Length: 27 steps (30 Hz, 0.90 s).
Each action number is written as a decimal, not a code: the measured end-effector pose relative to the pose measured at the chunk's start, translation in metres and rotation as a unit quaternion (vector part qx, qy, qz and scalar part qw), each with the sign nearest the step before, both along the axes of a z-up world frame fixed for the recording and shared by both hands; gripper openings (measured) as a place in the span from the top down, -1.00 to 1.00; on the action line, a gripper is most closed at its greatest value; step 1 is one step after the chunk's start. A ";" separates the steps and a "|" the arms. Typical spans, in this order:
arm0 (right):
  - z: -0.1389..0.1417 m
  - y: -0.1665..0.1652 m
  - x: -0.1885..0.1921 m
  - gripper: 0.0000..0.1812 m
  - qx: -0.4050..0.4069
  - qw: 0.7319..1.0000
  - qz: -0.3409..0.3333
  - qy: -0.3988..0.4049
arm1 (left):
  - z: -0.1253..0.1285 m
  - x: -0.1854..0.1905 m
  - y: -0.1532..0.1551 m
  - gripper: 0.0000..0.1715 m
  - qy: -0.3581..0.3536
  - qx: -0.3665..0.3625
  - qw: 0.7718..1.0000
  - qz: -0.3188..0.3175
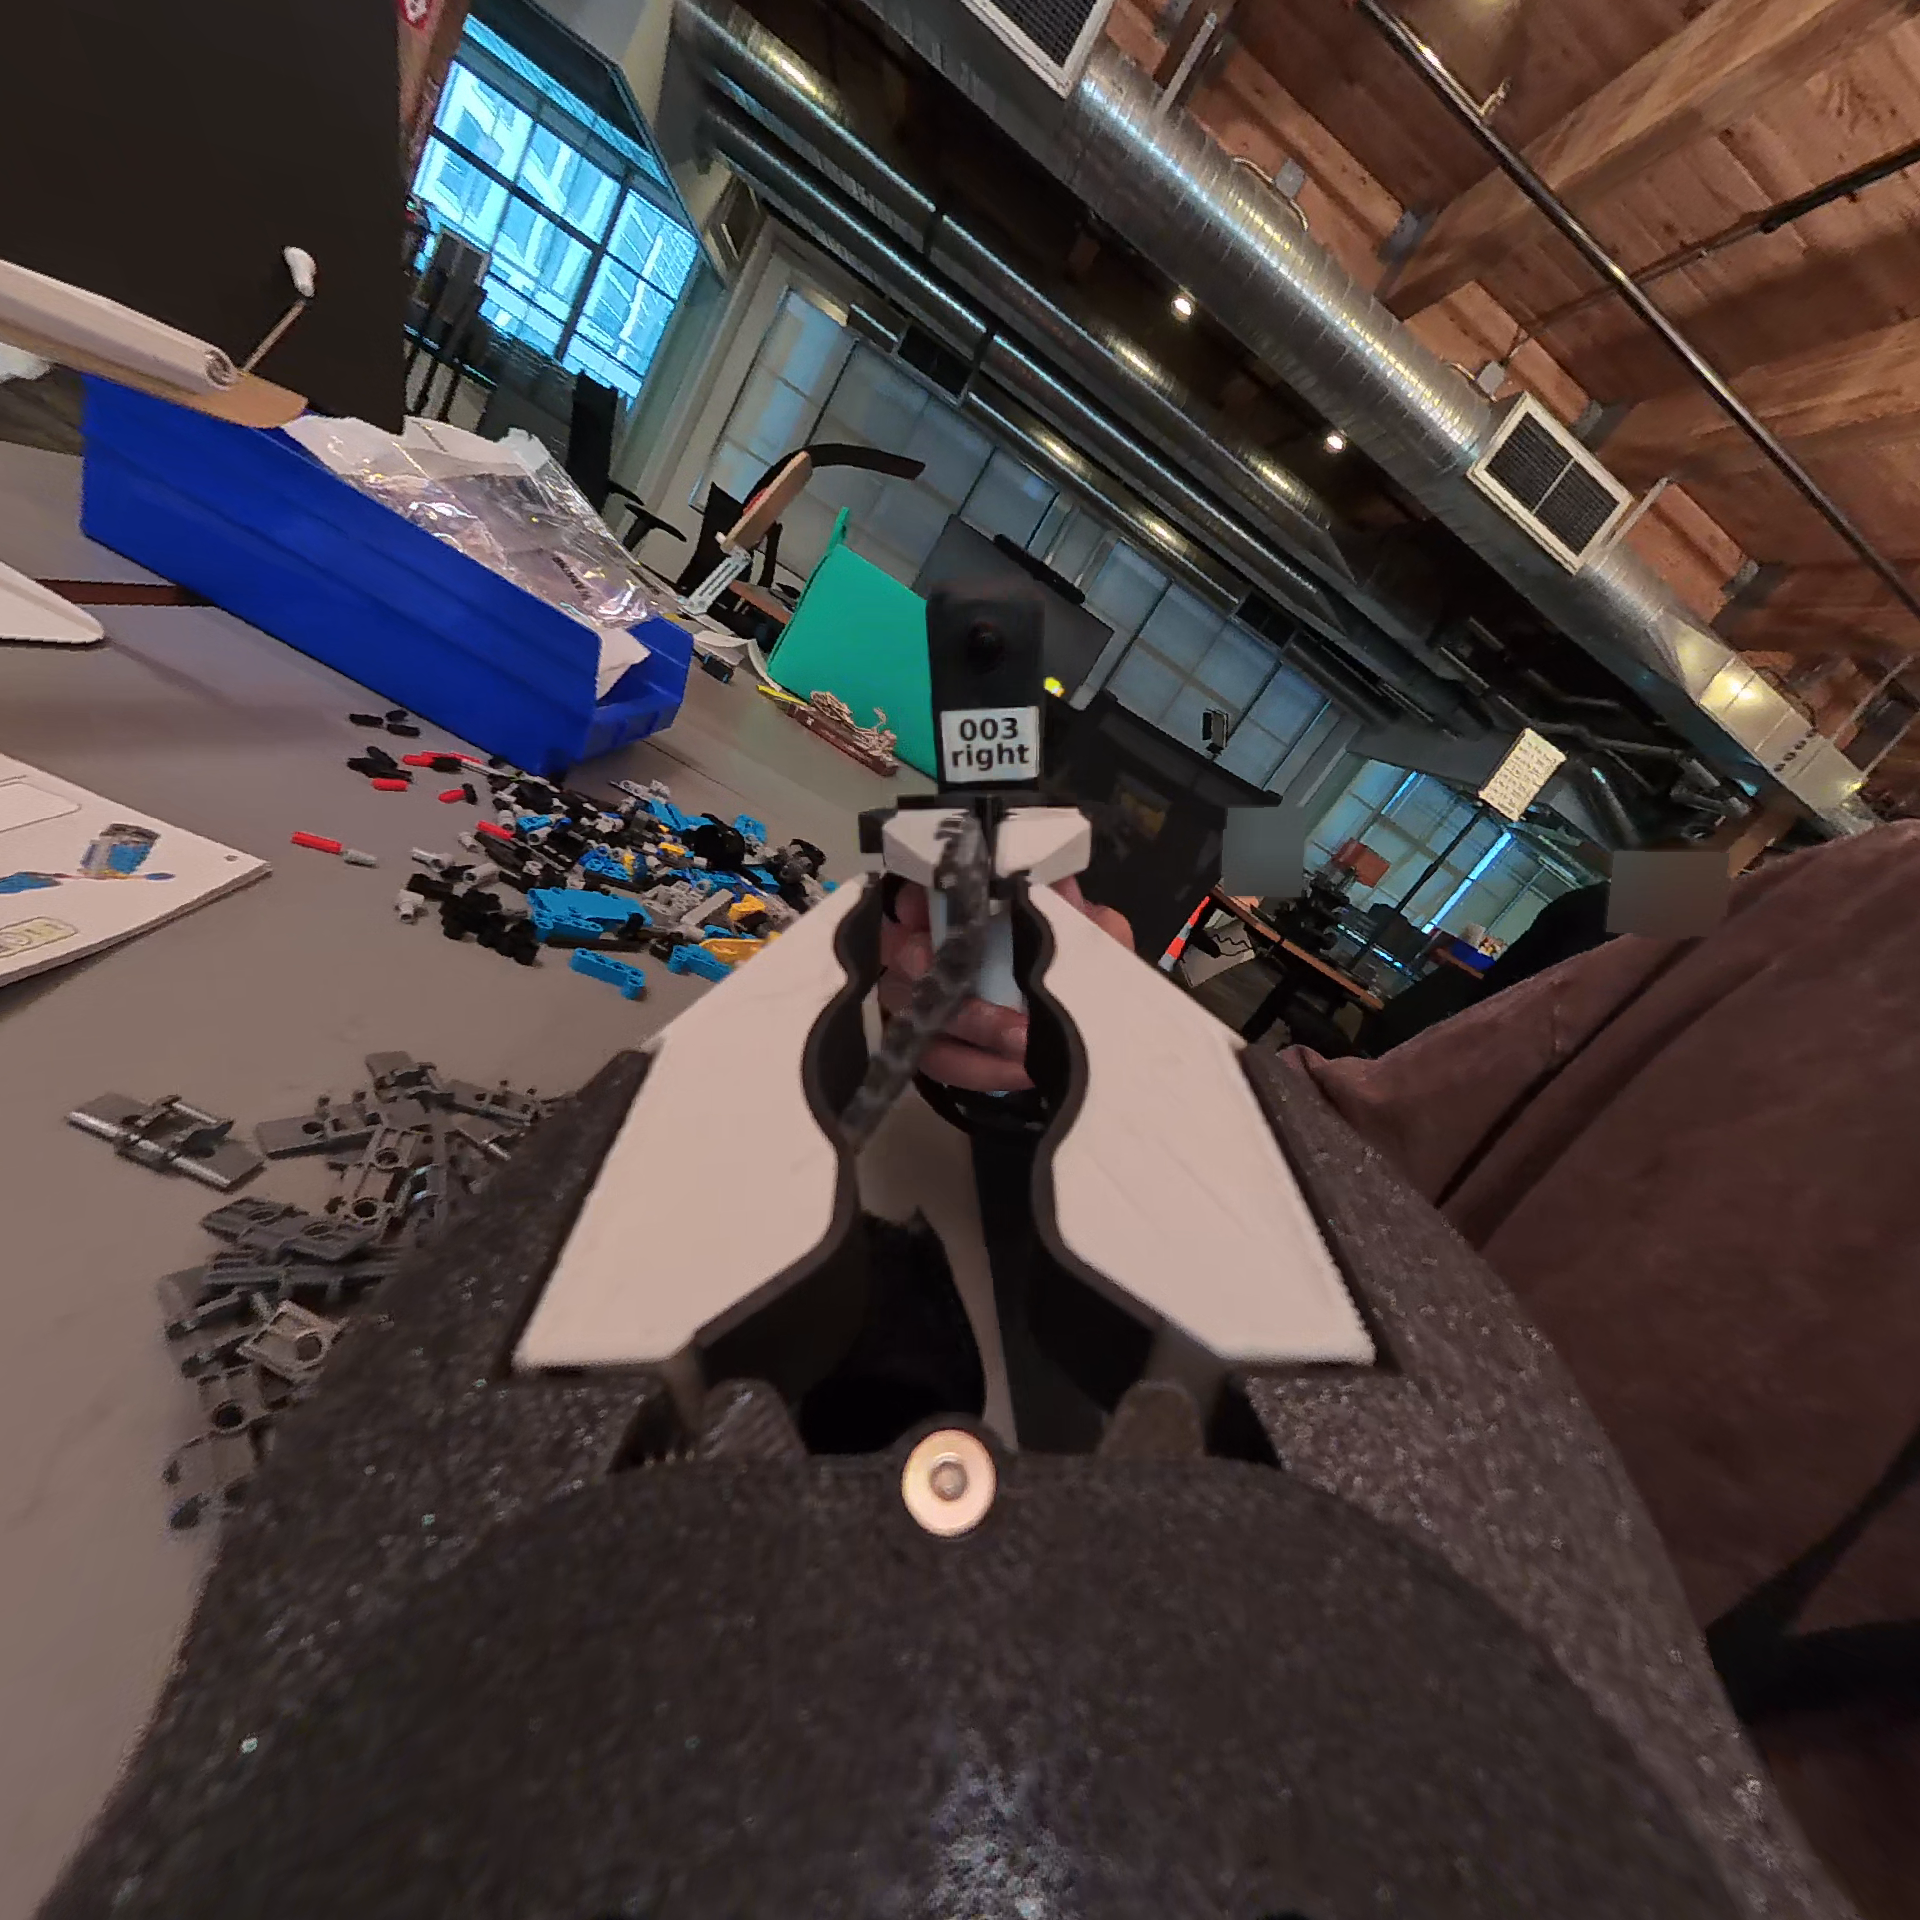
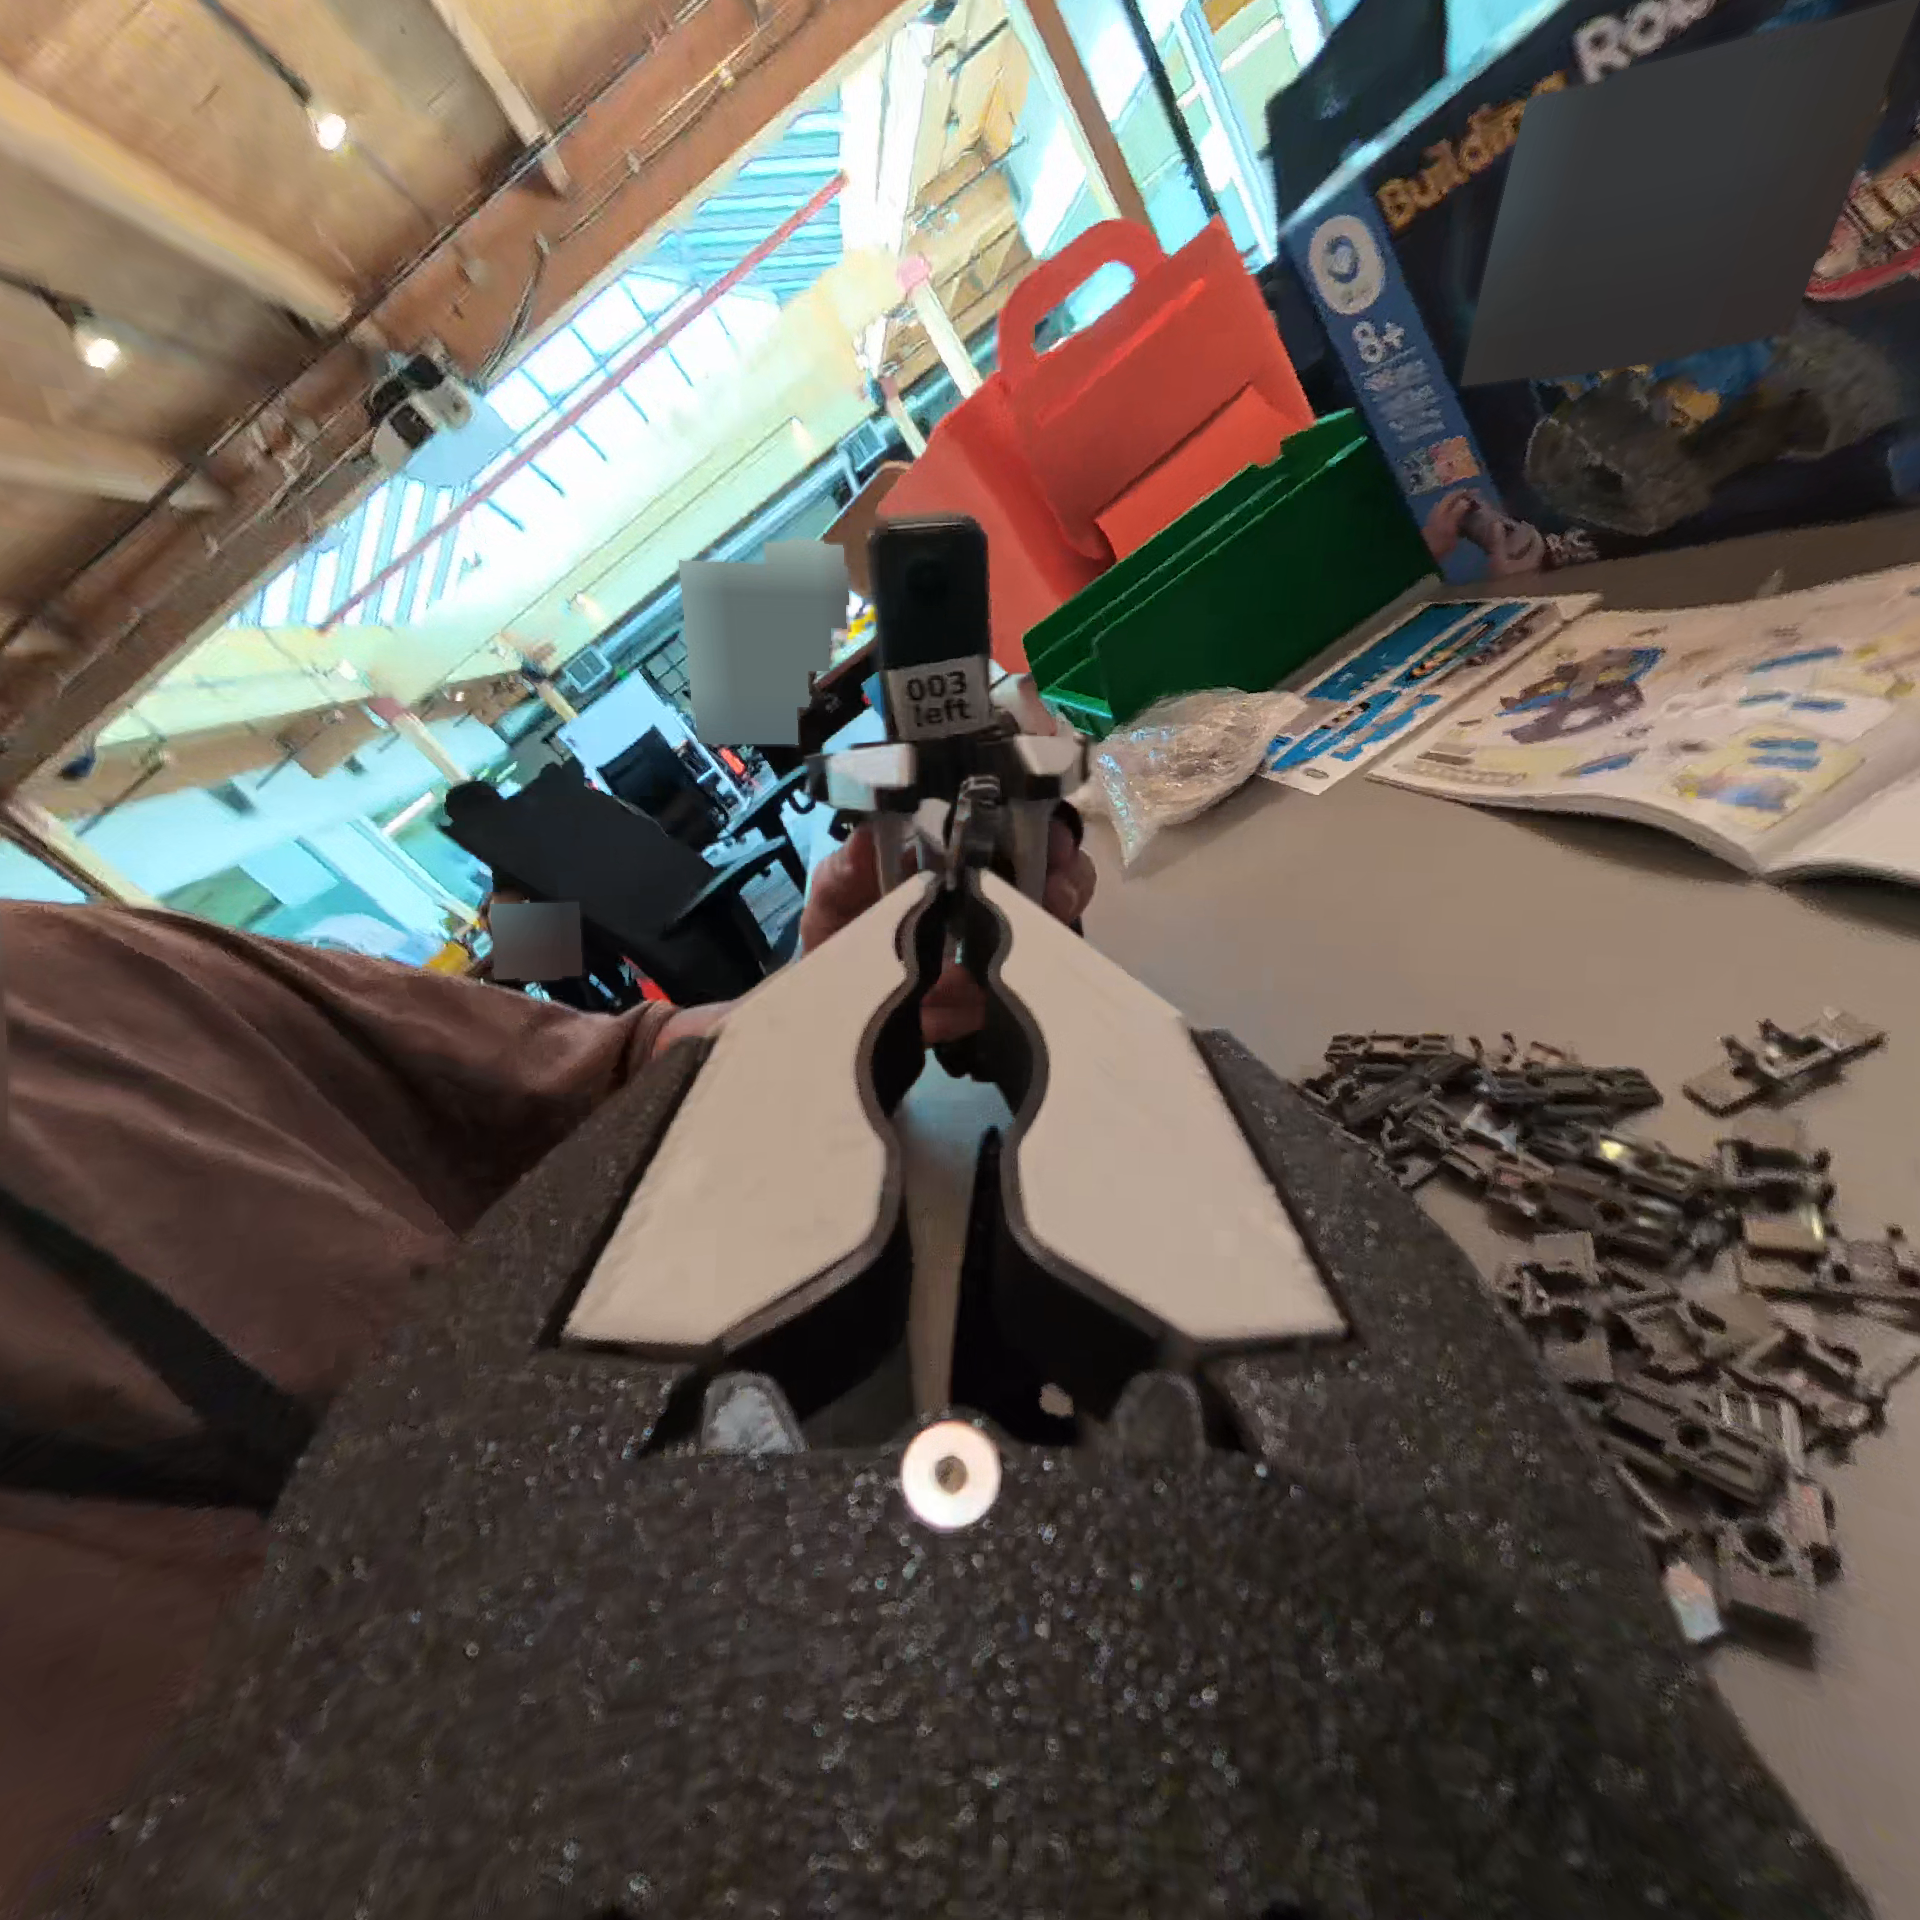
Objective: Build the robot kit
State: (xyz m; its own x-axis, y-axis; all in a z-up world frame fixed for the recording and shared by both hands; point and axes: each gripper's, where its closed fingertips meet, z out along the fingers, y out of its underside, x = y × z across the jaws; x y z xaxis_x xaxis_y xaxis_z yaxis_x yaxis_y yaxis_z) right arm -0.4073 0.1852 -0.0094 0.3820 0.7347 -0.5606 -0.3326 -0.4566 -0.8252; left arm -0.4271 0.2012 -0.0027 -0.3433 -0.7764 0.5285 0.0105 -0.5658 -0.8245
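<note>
A short chain of dark grey track links hangs in the air between the two grippers, which face each other tip to tip. My right gripper is shut on one end of the chain; in the left wrist view it pinches the chain's top end. My left gripper is open, and the chain runs down between its white fingers, leaning on the left one's inner edge. In the right wrist view the left gripper stands just beyond my tips. Hands hold both handles.
A pile of loose grey track links lies on the grey table. Blue, black and red pieces, a blue bin, a booklet, a green bin, an orange box and a brown sleeve surround it. Both grippers' tips are close together, under 4 cm apart.
</note>
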 end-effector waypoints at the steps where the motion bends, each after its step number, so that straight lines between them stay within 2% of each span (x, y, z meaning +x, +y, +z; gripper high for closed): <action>1: 0.003 -0.003 -0.004 0.97 0.010 1.000 0.008 -0.002 | 0.001 0.000 -0.002 0.72 -0.003 -0.003 1.000 -0.009; 6: -0.004 -0.006 -0.013 0.97 0.022 0.998 0.008 -0.054 | 0.000 -0.001 -0.016 0.97 -0.005 -0.012 0.998 -0.059; 10: -0.004 -0.004 -0.012 0.96 0.014 0.999 0.005 -0.046 | -0.001 -0.002 -0.014 0.98 0.005 -0.004 0.999 -0.049; 11: -0.004 -0.003 -0.009 0.94 0.022 0.999 -0.003 -0.046 | 0.001 -0.003 -0.011 0.98 0.001 -0.016 0.999 -0.047; 13: -0.001 0.004 0.005 0.72 0.038 0.997 -0.045 -0.044 | 0.007 -0.007 0.000 0.97 -0.007 -0.053 0.998 -0.040; 15: -0.004 0.009 0.024 0.66 0.053 0.994 -0.084 -0.053 | 0.012 -0.014 0.025 0.98 -0.005 -0.073 0.997 -0.001; 19: -0.015 0.016 0.053 0.68 0.056 0.988 -0.136 -0.050 | 0.036 -0.043 0.076 0.98 0.021 0.009 0.994 0.106; 20: -0.016 0.016 0.055 0.69 0.048 0.989 -0.134 -0.044 | 0.047 -0.051 0.081 0.98 0.016 0.018 0.994 0.111; 22: -0.014 0.016 0.058 0.74 0.044 0.990 -0.132 -0.022 | 0.073 -0.068 0.079 0.98 -0.021 -0.008 0.997 0.069; 23: -0.014 0.016 0.058 0.74 0.042 0.990 -0.130 -0.014 | 0.078 -0.073 0.081 0.98 -0.020 -0.018 0.998 0.059; 24: -0.015 0.016 0.056 0.74 0.038 0.991 -0.127 -0.011 | 0.075 -0.074 0.088 0.98 0.000 -0.001 0.997 0.077; 27: -0.021 0.016 0.049 0.76 0.033 0.992 -0.120 -0.028 | 0.051 -0.076 0.102 0.98 0.085 0.112 0.981 0.137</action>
State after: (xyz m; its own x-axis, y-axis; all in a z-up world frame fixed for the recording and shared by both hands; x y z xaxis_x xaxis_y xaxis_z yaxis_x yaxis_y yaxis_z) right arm -0.3579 0.2010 -0.0307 0.5795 0.6531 -0.4875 -0.3790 -0.3137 -0.8706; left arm -0.5027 0.3030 0.0485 -0.0271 -0.9301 0.3663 -0.0118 -0.3661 -0.9305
